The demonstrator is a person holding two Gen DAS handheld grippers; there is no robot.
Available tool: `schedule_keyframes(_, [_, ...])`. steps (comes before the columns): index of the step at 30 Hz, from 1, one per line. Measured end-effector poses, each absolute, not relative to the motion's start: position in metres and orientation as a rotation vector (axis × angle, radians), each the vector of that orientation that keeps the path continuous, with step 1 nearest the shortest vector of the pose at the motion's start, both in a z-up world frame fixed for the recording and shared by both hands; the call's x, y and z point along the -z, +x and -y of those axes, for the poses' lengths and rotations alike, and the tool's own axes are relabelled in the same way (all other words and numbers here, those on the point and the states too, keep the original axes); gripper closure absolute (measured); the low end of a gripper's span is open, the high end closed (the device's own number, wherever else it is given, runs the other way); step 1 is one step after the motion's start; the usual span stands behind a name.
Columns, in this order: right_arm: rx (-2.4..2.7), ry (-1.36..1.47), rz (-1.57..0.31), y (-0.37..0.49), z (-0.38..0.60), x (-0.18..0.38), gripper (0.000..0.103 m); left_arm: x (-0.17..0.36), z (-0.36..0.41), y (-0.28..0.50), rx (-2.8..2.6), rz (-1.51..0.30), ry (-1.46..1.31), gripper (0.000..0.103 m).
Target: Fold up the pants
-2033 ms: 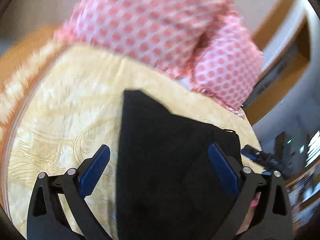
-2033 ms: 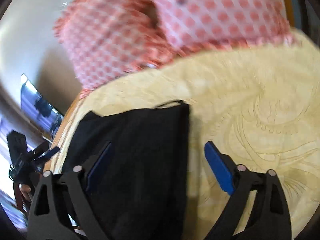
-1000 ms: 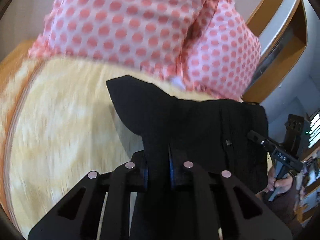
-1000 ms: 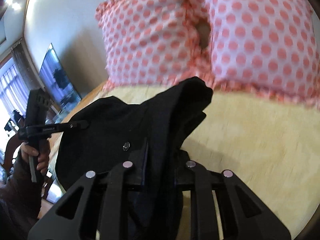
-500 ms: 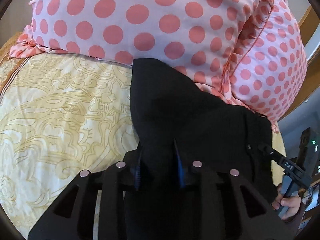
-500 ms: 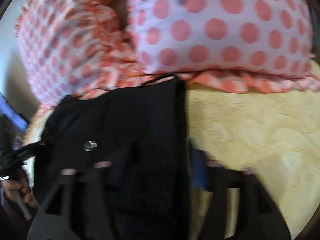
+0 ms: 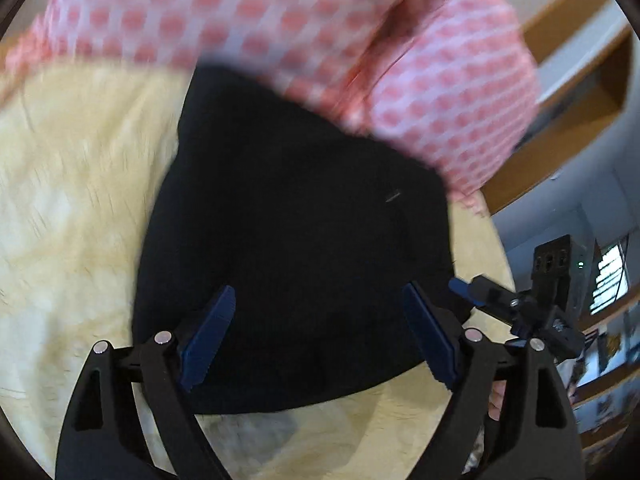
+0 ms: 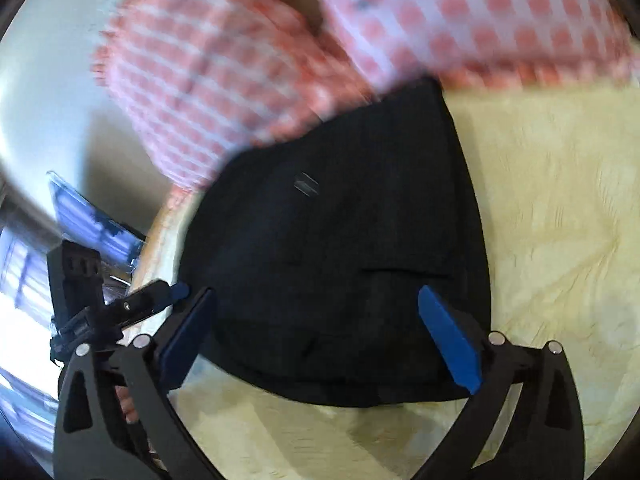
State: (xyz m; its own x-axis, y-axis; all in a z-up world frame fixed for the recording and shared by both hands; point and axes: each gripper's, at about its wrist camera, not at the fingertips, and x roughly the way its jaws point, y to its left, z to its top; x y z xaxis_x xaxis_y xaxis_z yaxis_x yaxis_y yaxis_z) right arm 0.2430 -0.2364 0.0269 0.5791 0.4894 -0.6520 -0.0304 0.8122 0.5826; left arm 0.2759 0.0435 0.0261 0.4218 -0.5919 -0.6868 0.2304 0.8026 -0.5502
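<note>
The left gripper (image 7: 320,332) hangs over the near edge of the black pants (image 7: 296,240), its 2 blue fingers spread wide, gripping nothing. The right gripper (image 8: 320,336) is likewise spread and empty. The pants lie folded on the yellow bed (image 7: 72,200), long axis running away toward the 2 polka-dot pillows (image 8: 360,32), far edge touching them.

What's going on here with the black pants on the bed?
A person with a handheld gripper in each hand is folding black pants on a yellow patterned bedspread. The pants lie in a compact folded bundle, their far edge against the pink polka-dot pillows. The left gripper and right gripper are both open above the bundle, holding nothing.
</note>
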Motion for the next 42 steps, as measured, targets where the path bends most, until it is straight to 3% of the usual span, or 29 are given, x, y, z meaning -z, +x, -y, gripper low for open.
schedule_keyframes(4, [-0.214, 0.441, -0.869, 0.220, 0.223, -0.048, 0.003, -0.038, -0.043, 0.263, 0.492, -0.967, -0.373, 0.017])
schedule_keyframes(8, [-0.137, 0.258, -0.789, 0.165, 0.201, -0.061, 0.002, -0.059, -0.048, 0.210, 0.404, -0.869, -0.197, 0.001])
schedule_keyframes(18, [-0.020, 0.058, -0.823, 0.097, 0.134, -0.016, 0.002, -0.013, -0.043, 0.105, 0.250, -0.845, -0.044, 0.001])
schedule_keyframes(29, [0.057, 0.033, -0.802, 0.085, 0.131, -0.002, 0.002, -0.001, -0.025, 0.088, 0.167, -0.779, 0.101, 0.001])
schedule_keyframes(42, [0.057, 0.029, -0.777, 0.082, 0.131, -0.002, 0.002, 0.001, -0.028, 0.081, 0.153, -0.715, 0.085, 0.001])
